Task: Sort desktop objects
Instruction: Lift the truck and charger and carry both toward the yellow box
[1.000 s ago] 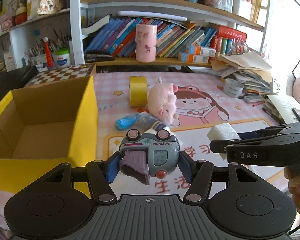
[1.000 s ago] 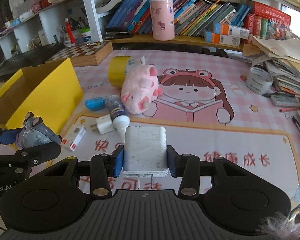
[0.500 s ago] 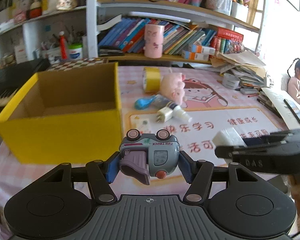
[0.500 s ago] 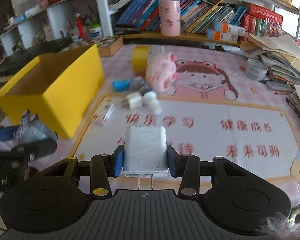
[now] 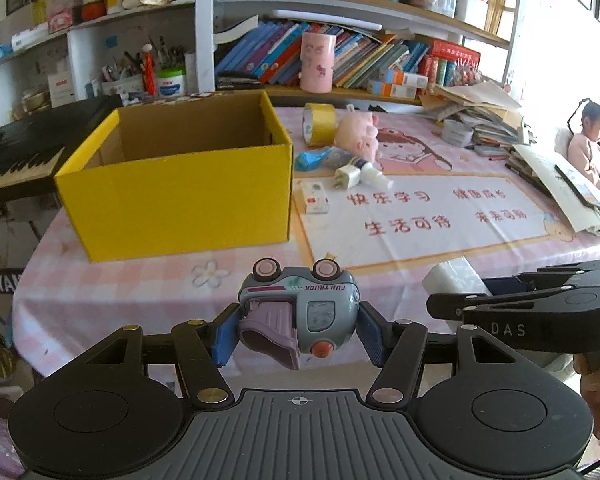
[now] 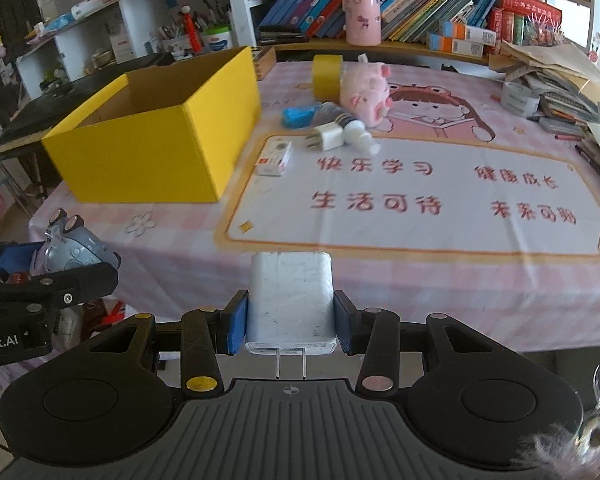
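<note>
Left gripper [image 5: 298,330] is clamping a toy truck [image 5: 300,312]; right gripper [image 6: 290,320] is clamping a white charger [image 6: 291,304], prongs showing only in its own view; yellow box [image 5: 180,184] is standing beyond.

Readable text: toy truck [image 5: 298,312] has "FUN TRUCK" printed on its side, upside down in the left view. Black gripper body [image 5: 540,320] to the right of the truck is marked "DAS". In the right view, the black gripper body [image 6: 16,320] at the left edge shows "obot.AI", first letter cut off. Desk mat [image 6: 420,200] beyond the truck carries large red Chinese characters in two rows: "快乐学习", "健康成长", "生活可待", "未来可期", slightly blurred. Book spines and box labels on the shelf are too small to read.
</note>
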The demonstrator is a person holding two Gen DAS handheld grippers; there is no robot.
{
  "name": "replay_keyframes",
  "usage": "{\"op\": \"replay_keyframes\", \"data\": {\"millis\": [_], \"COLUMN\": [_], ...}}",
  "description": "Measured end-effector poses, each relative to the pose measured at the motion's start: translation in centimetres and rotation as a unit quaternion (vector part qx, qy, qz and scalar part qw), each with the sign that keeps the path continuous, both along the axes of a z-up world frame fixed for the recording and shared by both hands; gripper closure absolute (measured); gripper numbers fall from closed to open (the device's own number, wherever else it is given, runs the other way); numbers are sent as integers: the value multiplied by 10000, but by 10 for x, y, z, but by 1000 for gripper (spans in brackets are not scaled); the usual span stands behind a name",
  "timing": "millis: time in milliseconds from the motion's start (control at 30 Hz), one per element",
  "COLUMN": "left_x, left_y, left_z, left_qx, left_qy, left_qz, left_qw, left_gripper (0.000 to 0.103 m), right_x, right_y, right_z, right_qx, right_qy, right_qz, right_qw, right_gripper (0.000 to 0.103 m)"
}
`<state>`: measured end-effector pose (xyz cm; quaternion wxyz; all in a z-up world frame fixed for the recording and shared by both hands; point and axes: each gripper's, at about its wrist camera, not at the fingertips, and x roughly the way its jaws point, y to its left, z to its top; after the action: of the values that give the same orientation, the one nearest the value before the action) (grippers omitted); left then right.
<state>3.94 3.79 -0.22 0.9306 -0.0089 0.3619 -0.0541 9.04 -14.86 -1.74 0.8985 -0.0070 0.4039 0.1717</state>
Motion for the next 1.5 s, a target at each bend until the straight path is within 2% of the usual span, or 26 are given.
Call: {"op": "replay_keyframes", "data": {"millis": [367, 800, 1500], "left_x": [-20, -30, -33], "left_y": [20, 46, 59], "left_z": [-1, 3, 2], "left_qx": [-10, -35, -65], "left_qy": [-45, -123, -119], "left_qz": [90, 479, 661], "left_qw": [9999, 9988, 9977], "left_gripper": [42, 42, 42], "right_x": [-20, -18, -17], "right_y": [24, 58, 80], "right_z": [2, 6, 7], "right_qx": [23, 15, -30], "right_qy": [41, -31, -107], "right_qz": [182, 638, 1040], "right_qw": [9998, 9980, 9945], "right_gripper": [63, 63, 63]}}
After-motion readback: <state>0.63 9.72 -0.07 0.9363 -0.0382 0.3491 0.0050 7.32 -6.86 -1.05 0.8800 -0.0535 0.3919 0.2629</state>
